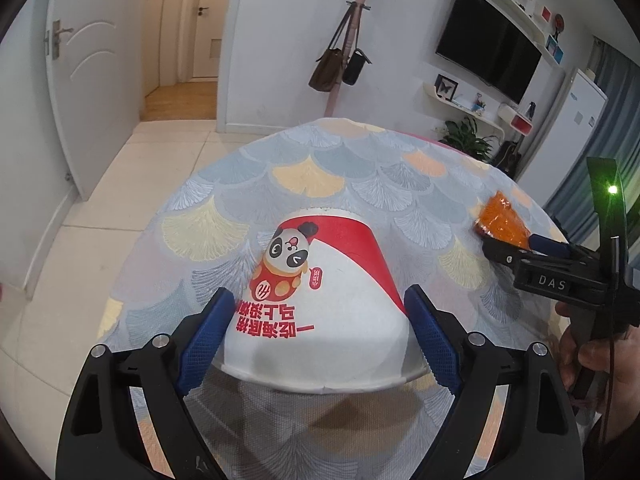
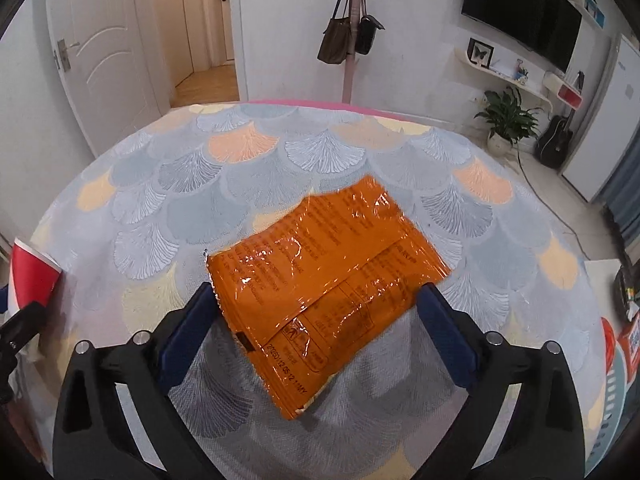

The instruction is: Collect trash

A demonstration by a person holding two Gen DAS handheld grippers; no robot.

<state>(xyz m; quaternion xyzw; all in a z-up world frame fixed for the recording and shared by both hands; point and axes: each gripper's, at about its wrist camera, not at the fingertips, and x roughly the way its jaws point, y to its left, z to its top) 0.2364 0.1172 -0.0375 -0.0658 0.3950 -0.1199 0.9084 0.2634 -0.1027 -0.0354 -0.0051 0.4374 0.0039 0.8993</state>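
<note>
Right wrist, crinkled orange wrapper [image 2: 326, 276], black print

A round table draped in a cloth of grey, yellow and peach fan-shaped leaves [image 2: 248, 148] fills the foreground, its pink underlayer showing at the far rim. Behind it stand white walls and a floor of pale square tiles [image 1: 120, 184]. To the left, a white panelled door with a metal lever handle [image 1: 80, 64] stands beside an open hallway with a warm wooden floor [image 1: 184, 100]. A pink coat stand [image 2: 352, 40] carries a brown tote bag [image 2: 334, 40] and a small black bag [image 2: 366, 36]. On the right wall hangs a black flat-screen television [image 1: 490, 48] above curved white shelves [image 2: 504, 70]; a leafy green potted plant [image 2: 506, 116] and a dark guitar [image 2: 556, 140] sit on the floor near a white refrigerator [image 1: 576, 128].
</note>
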